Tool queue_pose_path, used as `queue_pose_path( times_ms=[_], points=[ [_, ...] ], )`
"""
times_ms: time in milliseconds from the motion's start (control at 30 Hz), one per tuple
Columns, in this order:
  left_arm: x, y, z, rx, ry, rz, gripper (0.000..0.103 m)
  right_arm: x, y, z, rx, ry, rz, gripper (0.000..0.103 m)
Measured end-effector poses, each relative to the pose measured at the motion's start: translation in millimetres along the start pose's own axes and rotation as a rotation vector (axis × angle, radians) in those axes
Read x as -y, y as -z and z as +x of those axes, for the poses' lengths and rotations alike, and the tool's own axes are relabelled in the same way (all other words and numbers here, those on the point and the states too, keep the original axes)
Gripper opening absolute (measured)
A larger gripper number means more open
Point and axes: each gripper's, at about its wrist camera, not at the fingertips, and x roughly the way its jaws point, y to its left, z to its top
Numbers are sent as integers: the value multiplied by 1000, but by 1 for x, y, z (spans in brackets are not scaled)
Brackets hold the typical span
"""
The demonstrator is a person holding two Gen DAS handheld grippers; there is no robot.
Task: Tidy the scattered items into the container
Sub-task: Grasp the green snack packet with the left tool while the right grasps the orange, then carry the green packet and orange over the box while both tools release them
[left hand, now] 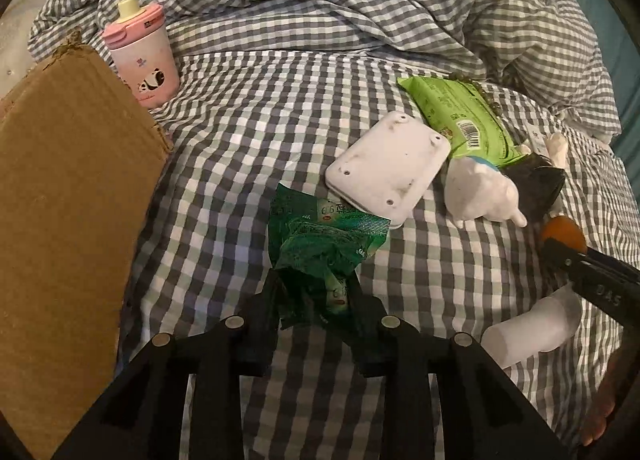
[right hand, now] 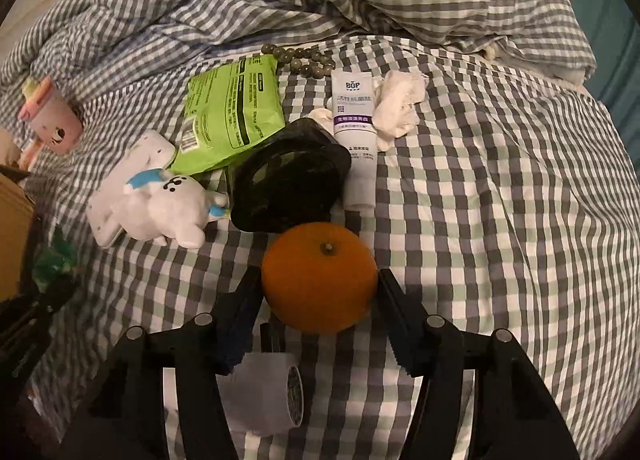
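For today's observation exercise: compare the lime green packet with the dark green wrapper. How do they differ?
The lime green packet lies flat and smooth on the bedding; the dark green wrapper is crumpled. The packet lies free of both grippers; the wrapper is pinched in the left gripper. Both are green printed packaging.

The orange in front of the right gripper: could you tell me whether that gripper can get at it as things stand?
Probably yes. The orange lies on the checked bedding between the right gripper's two fingers, with nothing over it. Whether the pads already touch its sides is unclear.
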Motion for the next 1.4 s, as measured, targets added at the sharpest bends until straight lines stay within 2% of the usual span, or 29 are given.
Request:
queue_pose_path(
  times_ms=[233, 533, 1033, 1200, 1400],
  points=[
    [4, 3, -19, 28, -1, 7, 30, 8, 11, -32, 38, -25, 29, 57],
    [5, 8, -69, 97, -6, 15, 30, 5, 24, -90, 120, -45, 22, 57],
    [1, 46, -161, 214, -1, 56, 30, -4, 79, -195, 261, -78, 4, 57],
    [-7, 59, -191, 267, 24, 45, 30, -12, 94, -221, 295, -58, -6, 57],
    [-35, 65, -212, 292, 44, 14, 30, -41, 103, -244, 318, -53, -51, 57]
  ],
)
